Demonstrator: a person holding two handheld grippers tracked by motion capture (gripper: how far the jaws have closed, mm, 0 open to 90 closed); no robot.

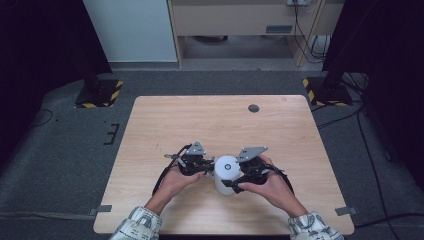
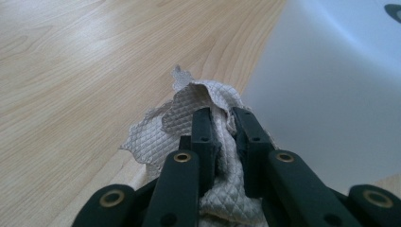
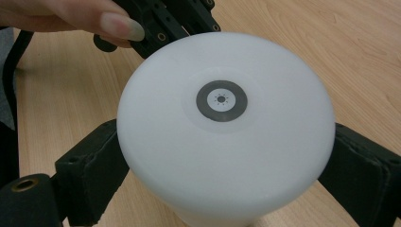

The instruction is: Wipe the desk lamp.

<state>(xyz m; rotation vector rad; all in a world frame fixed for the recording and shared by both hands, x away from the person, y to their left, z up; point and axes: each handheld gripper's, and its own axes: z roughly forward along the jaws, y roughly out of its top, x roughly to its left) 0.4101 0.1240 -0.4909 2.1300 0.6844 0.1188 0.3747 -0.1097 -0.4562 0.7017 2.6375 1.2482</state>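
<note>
At the table's [image 1: 150,120] near centre, the right gripper [image 3: 226,156] clamps the upright white cylindrical lamp [image 3: 226,127] while the left gripper [image 2: 226,137], pinching a quilted beige cloth [image 2: 161,132], sits against its side; wiping calls for firm bracing, light strokes.

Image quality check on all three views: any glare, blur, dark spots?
High view: dark corners, even light on the table, slightly soft. Left gripper view: sheen on the wood, the white lamp blurred up close, the cloth weave sharp. Right gripper view: lamp top bright but its button readable; fingertip soft.
</note>
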